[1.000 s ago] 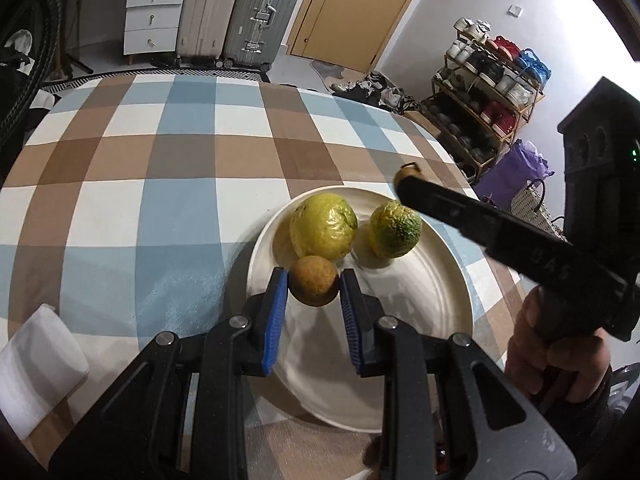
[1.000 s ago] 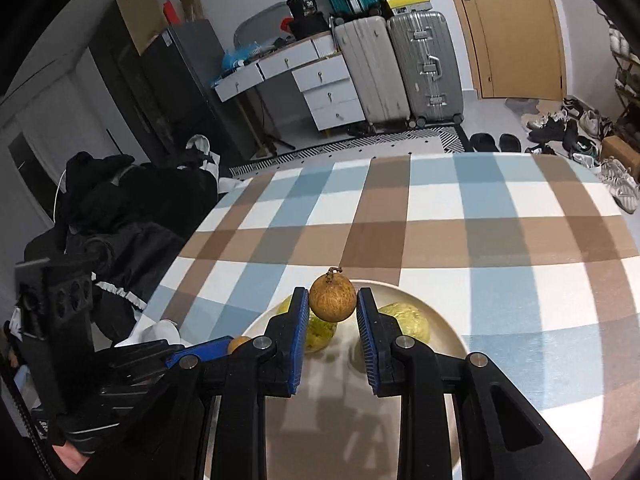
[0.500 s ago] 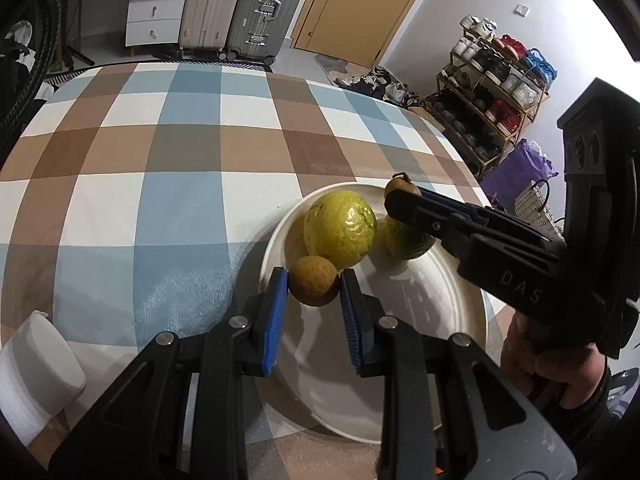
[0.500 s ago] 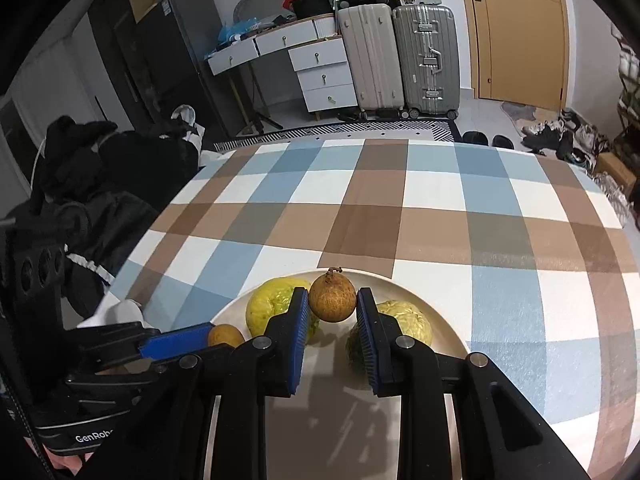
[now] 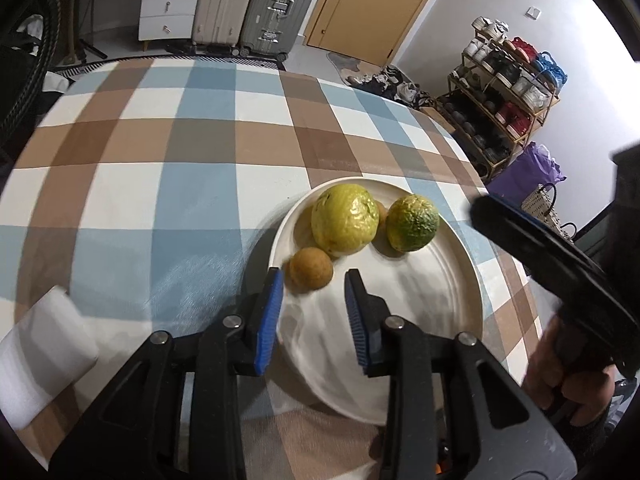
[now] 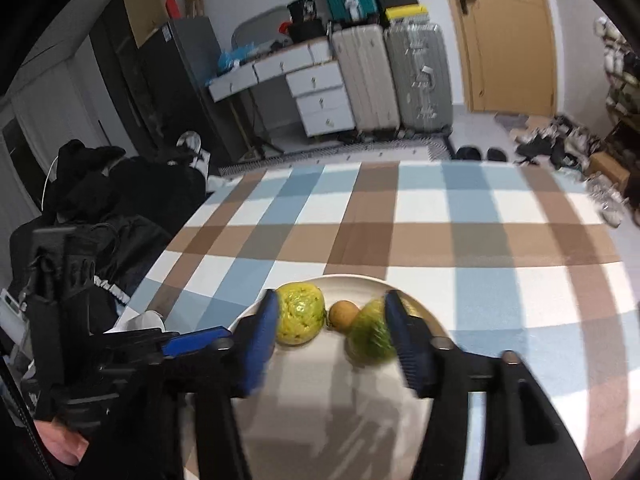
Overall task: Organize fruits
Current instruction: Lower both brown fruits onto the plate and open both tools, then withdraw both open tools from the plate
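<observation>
A white plate point(image 5: 440, 312) on the checked tablecloth holds a large yellow fruit point(image 5: 345, 219), a yellow-green fruit point(image 5: 412, 223) and two small brown round fruits. One small brown fruit point(image 5: 311, 273) lies just ahead of my left gripper point(image 5: 314, 280), which is open and empty. The other small brown fruit point(image 6: 343, 314) lies between the yellow fruit point(image 6: 300, 314) and the yellow-green fruit point(image 6: 370, 338). My right gripper point(image 6: 332, 312) is open and empty, its jaws wide around the fruits over the plate point(image 6: 320, 408). It also shows in the left wrist view point(image 5: 480, 210).
A white foam block point(image 5: 36, 352) lies at the table's near left edge. The checked tablecloth point(image 5: 180, 168) stretches away beyond the plate. Suitcases point(image 5: 256, 4), drawers and a shoe rack point(image 5: 504, 92) stand off the table. Dark clothes point(image 6: 104, 200) are piled to the left.
Both grippers have opened. Each let go of its small brown fruit, and both fruits now lie on the plate. The right gripper has pulled back to the right.
</observation>
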